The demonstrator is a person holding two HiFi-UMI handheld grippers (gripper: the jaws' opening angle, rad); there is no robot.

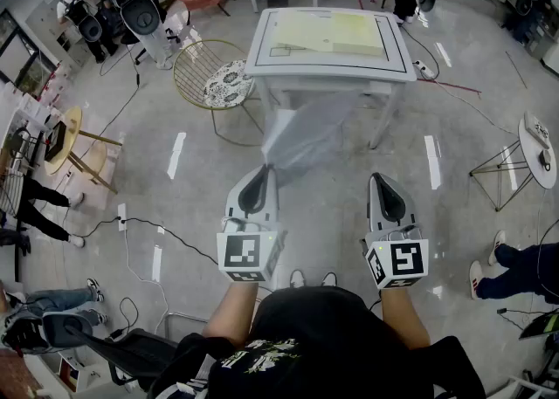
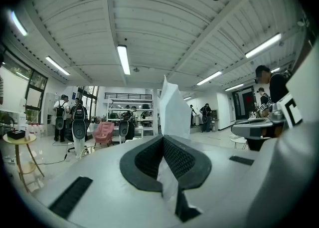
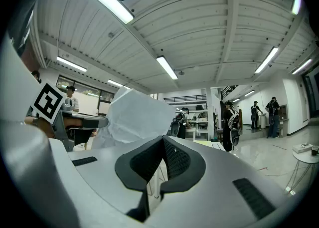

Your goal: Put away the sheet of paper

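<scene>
The main risk, as I judge it, is the sheet (image 1: pixel 301 135) slipping or tearing. Only the left gripper (image 1: pixel 262 170) has it, pinched by one corner with the jaws closed on the paper. The rest hangs loose in the air at the centre of the head view, in front of the table (image 1: pixel 262 65). A quick swing could pull the corner free or crumple the limp paper. The right gripper (image 1: pixel 377 179), at lower right of centre, has its jaws drawn together on nothing. In its own view the sheet billows up and to the left of its tips, apart from them. In the left gripper view the sheet rises straight up out of the jaw tips.
</scene>
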